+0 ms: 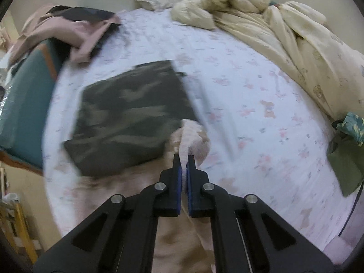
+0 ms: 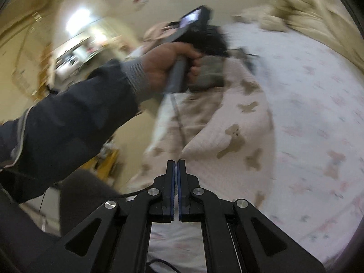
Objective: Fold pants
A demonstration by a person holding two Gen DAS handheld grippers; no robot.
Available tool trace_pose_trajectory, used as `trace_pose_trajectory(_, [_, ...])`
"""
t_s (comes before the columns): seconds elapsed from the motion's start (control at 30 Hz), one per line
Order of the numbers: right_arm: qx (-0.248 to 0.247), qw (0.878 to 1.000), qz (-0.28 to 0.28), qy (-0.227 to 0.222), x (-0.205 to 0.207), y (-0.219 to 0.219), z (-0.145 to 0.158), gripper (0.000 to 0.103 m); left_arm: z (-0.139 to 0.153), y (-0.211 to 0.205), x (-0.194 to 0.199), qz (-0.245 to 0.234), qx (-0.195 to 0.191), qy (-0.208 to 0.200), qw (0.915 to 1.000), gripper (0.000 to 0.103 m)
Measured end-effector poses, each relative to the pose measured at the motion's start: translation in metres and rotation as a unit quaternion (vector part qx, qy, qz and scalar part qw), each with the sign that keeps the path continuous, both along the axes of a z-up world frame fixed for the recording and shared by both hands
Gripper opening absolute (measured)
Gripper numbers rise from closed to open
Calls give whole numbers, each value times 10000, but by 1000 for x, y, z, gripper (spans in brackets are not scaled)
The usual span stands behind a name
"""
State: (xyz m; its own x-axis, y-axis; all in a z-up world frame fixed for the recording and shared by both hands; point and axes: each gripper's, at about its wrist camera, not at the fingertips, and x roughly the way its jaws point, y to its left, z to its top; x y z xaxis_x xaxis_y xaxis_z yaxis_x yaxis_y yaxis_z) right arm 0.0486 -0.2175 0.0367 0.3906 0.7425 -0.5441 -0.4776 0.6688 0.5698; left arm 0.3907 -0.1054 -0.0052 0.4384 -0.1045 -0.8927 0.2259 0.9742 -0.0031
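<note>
The pants [image 2: 229, 122] are pale pink fleece with brown bear prints and lie on the bed's floral sheet [image 1: 261, 104]. My left gripper [image 1: 183, 159] is shut on a bunched edge of the pants [image 1: 191, 136], lifted off the sheet. My right gripper [image 2: 176, 162] is shut, its tips at a corner of the pants; the frame does not show whether fabric is pinched between them. In the right wrist view the person's left hand [image 2: 166, 66] holds the other gripper's handle over the far end of the pants.
A folded camouflage garment [image 1: 129, 118] lies just beyond the left gripper. A cream duvet [image 1: 284, 27] is heaped at the far right, pink and black clothes [image 1: 77, 29] at the far left, a green garment [image 1: 345, 159] at the right edge.
</note>
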Motion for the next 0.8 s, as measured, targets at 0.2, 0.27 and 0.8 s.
trace_pose_trajectory(0.2, [-78,9943,1057,126,9,114,-2,1,-8,92,-1,157,632,-23,9979,2])
trace_pose_trajectory(0.27, [-72,9896,1396,338,17,156,-21,1,-25,120,2,145,918,42,9957,2])
trace_pose_trajectory(0.8, [-487,9779,1655,1183,60,248,-105,1,-139,204,13,588,956,758,9908,40])
